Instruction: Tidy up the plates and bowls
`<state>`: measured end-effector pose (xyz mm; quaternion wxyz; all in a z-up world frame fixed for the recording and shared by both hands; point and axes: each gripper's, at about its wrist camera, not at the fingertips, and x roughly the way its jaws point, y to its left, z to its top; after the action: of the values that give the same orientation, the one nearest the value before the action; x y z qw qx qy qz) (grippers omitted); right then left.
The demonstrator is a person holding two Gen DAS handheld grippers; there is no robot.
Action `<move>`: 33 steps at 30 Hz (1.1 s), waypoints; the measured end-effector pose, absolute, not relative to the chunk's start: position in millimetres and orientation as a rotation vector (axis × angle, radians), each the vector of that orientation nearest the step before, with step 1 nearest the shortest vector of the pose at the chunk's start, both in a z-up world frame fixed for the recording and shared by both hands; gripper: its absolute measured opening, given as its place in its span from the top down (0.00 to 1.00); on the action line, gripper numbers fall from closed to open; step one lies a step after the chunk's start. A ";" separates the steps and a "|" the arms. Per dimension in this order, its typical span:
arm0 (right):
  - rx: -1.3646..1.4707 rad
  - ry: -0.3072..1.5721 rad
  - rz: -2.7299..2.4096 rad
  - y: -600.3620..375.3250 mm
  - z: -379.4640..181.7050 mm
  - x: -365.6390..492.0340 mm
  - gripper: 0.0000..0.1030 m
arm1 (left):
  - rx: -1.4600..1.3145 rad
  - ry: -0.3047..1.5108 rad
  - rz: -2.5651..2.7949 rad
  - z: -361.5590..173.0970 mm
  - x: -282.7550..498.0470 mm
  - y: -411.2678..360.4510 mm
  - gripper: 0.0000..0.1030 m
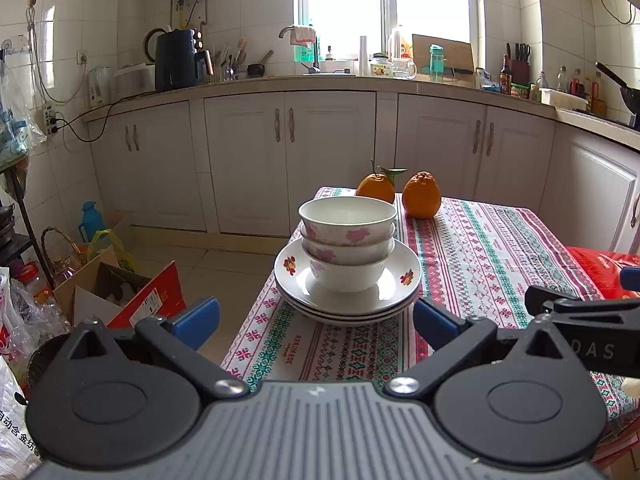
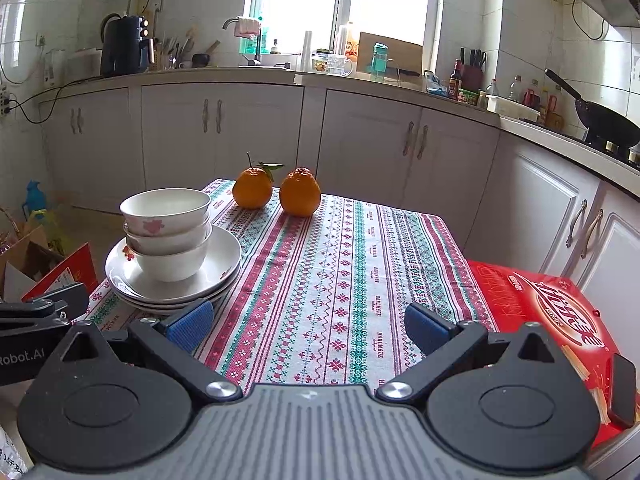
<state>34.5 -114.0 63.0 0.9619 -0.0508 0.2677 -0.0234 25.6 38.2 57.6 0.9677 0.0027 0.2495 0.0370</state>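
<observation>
The left gripper, jaws spread and empty, faces the stacked plates dead ahead at the table's left edge, three nested floral bowls sitting in the top plate. The right gripper, also spread and empty, sees that stack off to its left, so the left gripper is nearer.

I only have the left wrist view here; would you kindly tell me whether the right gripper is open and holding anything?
Observer: The right gripper is open and empty, above the tablecloth, to the right of the plates.
Operator: Thank you. Is anything lying on the red box beyond my frame's edge?
Observer: Yes, a dark, flat phone-like object lies on the red box, near its right edge.
</observation>
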 end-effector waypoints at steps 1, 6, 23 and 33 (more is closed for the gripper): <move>-0.103 0.542 -0.048 -114.3 63.3 34.4 0.00 | 0.004 0.505 0.073 57.5 25.9 38.4 0.01; -0.105 0.541 -0.050 -113.9 63.2 33.8 0.00 | 0.001 0.506 0.074 57.3 25.7 38.4 0.01; -0.105 0.535 -0.055 -114.1 63.8 33.6 0.00 | -0.001 0.504 0.074 58.5 24.6 38.0 0.01; -0.103 0.537 -0.055 -114.0 63.9 33.7 0.00 | -0.005 0.503 0.075 59.0 23.2 37.0 0.01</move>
<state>33.7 -114.0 63.9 0.9625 -0.0508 0.2649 -0.0270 23.2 37.0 59.0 0.9679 -0.0027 0.2486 0.0371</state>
